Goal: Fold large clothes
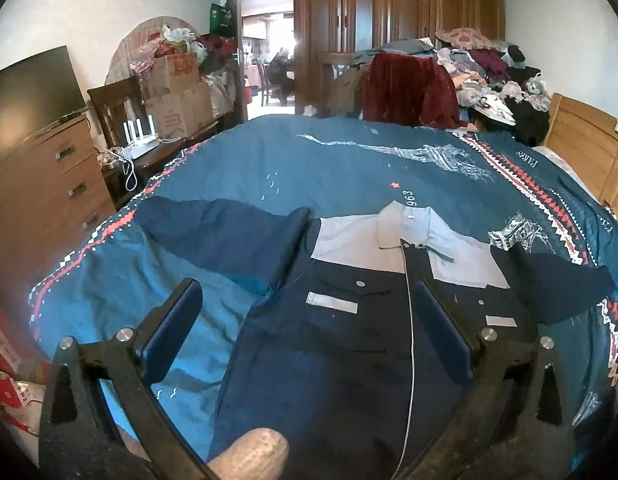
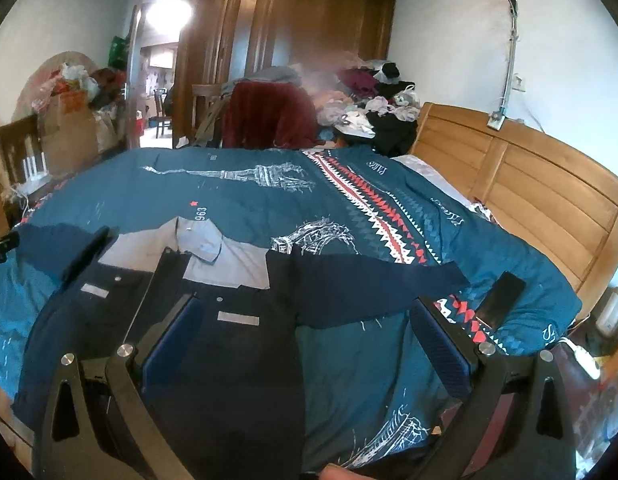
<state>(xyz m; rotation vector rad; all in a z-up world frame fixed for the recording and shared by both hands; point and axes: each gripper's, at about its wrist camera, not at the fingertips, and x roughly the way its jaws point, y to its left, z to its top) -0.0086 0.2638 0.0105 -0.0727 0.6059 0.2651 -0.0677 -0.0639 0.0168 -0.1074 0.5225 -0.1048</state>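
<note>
Navy work jacket (image 1: 349, 340) lay flat, front up, on the bed quilt (image 1: 269, 168), collar pointing away; left gripper (image 1: 309, 320) and right gripper (image 2: 305, 332) both gaped empty above its hem, probably neither touching.

Navy jacket (image 1: 349, 340) flat on blue bedspread (image 1: 269, 160), wide-spread left hand-held gripper (image 1: 309, 320) above it.
</note>
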